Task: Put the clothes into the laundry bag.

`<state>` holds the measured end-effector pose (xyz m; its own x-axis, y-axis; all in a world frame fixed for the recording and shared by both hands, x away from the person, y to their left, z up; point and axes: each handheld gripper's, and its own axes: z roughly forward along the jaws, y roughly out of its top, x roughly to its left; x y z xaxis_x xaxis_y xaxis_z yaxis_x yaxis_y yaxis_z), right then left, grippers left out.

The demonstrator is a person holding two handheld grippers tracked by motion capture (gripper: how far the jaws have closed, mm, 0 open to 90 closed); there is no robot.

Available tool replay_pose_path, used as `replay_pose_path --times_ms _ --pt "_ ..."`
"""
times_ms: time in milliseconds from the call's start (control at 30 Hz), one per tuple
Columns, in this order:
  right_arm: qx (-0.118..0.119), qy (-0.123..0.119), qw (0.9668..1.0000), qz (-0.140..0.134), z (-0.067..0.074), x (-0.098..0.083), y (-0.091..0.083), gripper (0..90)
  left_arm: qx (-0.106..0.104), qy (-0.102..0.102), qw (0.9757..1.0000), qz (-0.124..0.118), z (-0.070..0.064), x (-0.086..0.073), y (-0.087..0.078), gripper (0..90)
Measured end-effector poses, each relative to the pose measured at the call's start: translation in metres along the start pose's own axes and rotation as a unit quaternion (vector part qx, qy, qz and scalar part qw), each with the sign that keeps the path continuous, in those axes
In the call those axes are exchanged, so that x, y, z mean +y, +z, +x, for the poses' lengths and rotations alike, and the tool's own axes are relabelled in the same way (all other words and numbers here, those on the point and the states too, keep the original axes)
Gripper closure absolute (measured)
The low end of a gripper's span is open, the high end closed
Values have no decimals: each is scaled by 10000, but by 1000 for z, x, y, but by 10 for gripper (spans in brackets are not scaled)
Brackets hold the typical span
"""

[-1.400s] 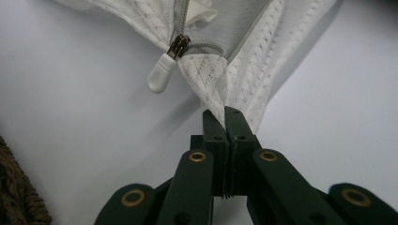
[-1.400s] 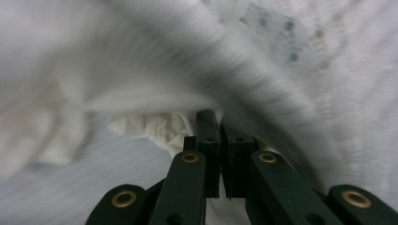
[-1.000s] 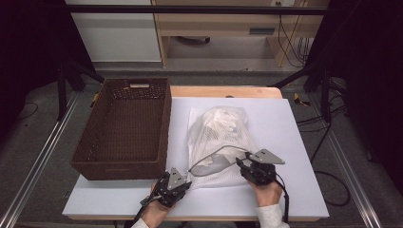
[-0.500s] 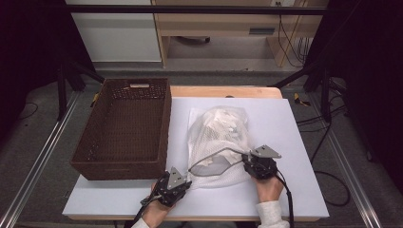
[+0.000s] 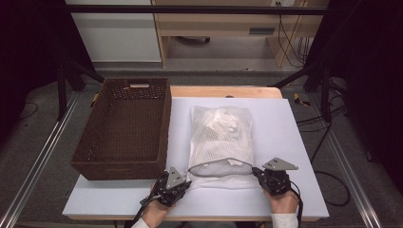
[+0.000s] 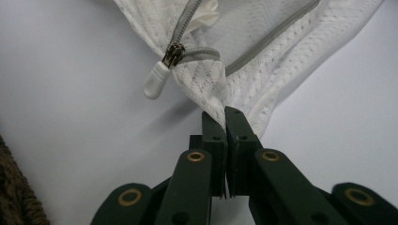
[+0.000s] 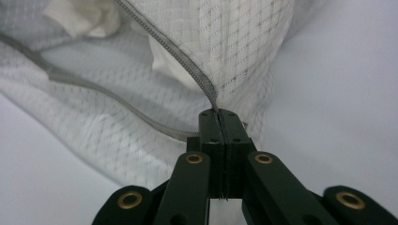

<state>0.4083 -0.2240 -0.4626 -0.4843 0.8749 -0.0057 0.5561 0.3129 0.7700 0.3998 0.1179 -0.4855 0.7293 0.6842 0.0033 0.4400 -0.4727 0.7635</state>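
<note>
Holding the white mesh laundry bag (image 5: pixel 219 140) at its two near corners, we have both tongs pressed together on fabric: the left tongs (image 6: pixel 224 117) pinch the mesh just below the zipper slider (image 6: pixel 172 54) and its white pull tab (image 6: pixel 155 80); the right tongs (image 7: pixel 219 117) pinch the seam where the grey zipper (image 7: pixel 178 58) ends. The bag lies on the white surface (image 5: pixel 294 142), right of the brown wicker basket (image 5: pixel 126 128), its mouth gaping toward us with pale cloth inside. We judge it soft and light — limp mesh that sags between grips, so the corners by the zipper are the sound places to hold; the tab looks small and slippery. Beyond the surface stand a wooden desk (image 5: pixel 223 23), cables and dark frame legs.
</note>
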Motion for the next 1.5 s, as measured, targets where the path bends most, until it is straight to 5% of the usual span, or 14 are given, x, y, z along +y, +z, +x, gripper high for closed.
replay_pose_path --times_ms 167,300,500,600,667,733,800,867,1000,1133,1500 --pt "155 92 9993 328 1 -16 6 898 -7 -25 10000 -11 0 0 0 868" --pt "163 11 9998 132 2 -15 9 816 -19 -54 10000 -22 1 0 -1 839" --pt "-58 66 9980 -633 -7 -10 -10 525 299 -208 9984 -431 8 13 -10 491" --pt "-197 256 9979 -558 -14 -13 -9 472 327 -223 9978 -533 11 21 -10 464" --pt "-131 377 9989 -247 -19 -19 2 474 377 -199 9975 -569 14 25 -8 457" --pt "-115 339 9993 83 -19 -21 11 483 384 -244 9975 -533 16 27 -4 480" --pt "-149 204 9997 56 -17 -21 14 512 539 -167 9978 -348 15 26 3 527" --pt "-186 270 9994 103 -17 -19 14 598 878 186 9959 -112 8 24 8 618" --pt "-112 291 9994 179 -14 -20 10 818 975 135 9949 229 7 18 17 733" --pt "-20 165 9998 120 -15 -22 6 883 865 -82 9961 162 14 14 13 890" --pt "153 359 9990 196 -18 -28 -9 879 499 -226 9985 2 19 -3 -6 893"
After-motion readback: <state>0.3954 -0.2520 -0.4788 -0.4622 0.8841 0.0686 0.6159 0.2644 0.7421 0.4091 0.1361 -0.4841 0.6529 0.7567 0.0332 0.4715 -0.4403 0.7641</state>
